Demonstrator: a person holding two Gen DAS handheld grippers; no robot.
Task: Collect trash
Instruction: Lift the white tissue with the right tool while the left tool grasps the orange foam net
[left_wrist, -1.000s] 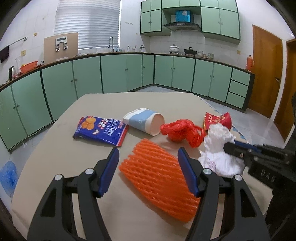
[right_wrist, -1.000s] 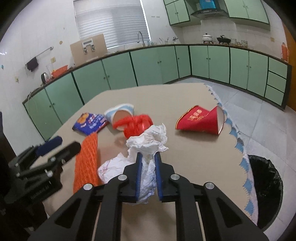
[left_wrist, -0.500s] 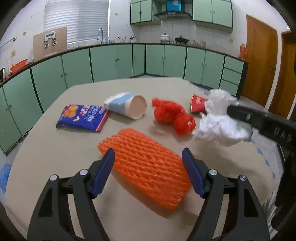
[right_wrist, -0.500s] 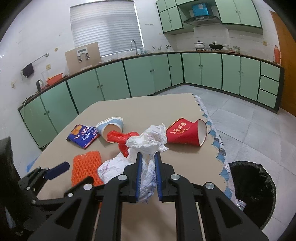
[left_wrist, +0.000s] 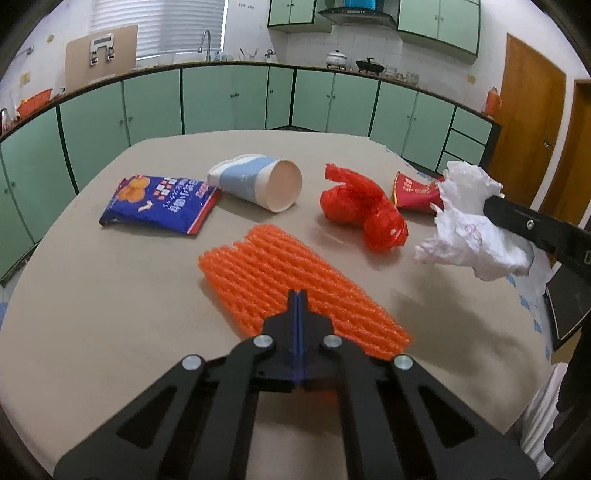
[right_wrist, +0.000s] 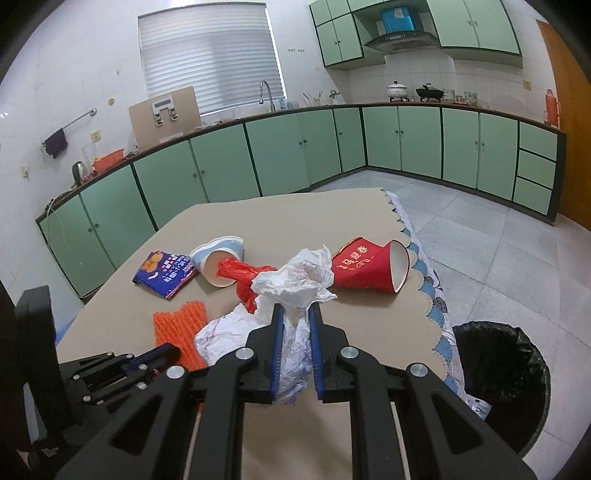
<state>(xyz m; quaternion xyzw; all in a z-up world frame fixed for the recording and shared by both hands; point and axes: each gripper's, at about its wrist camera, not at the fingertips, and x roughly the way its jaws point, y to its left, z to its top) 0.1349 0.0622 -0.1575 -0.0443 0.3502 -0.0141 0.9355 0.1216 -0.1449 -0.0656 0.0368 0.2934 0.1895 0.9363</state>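
Observation:
An orange foam net (left_wrist: 280, 273) lies flat on the tan table (left_wrist: 92, 332). My left gripper (left_wrist: 297, 295) is shut, its tips over the net's near side. The net shows no bunching, so I cannot tell whether any of it is pinched. My right gripper (right_wrist: 295, 310) is shut on a crumpled white paper wad (right_wrist: 295, 284), held above the table at the right (left_wrist: 469, 229). Beyond lie a red plastic bag (left_wrist: 362, 210), a tipped blue-and-white paper cup (left_wrist: 258, 181), a blue snack wrapper (left_wrist: 159, 203) and a tipped red paper cup (right_wrist: 373, 266).
A black-lined trash bin (right_wrist: 502, 373) stands on the tiled floor just off the table's right edge. Green kitchen cabinets (right_wrist: 277, 151) ring the room behind the table. A wooden door (left_wrist: 532, 118) is at the far right.
My left gripper's jaws went from wide open to fully shut as it sank over the orange net. The right gripper kept its hold on the white wad, which now hangs clear of the table.

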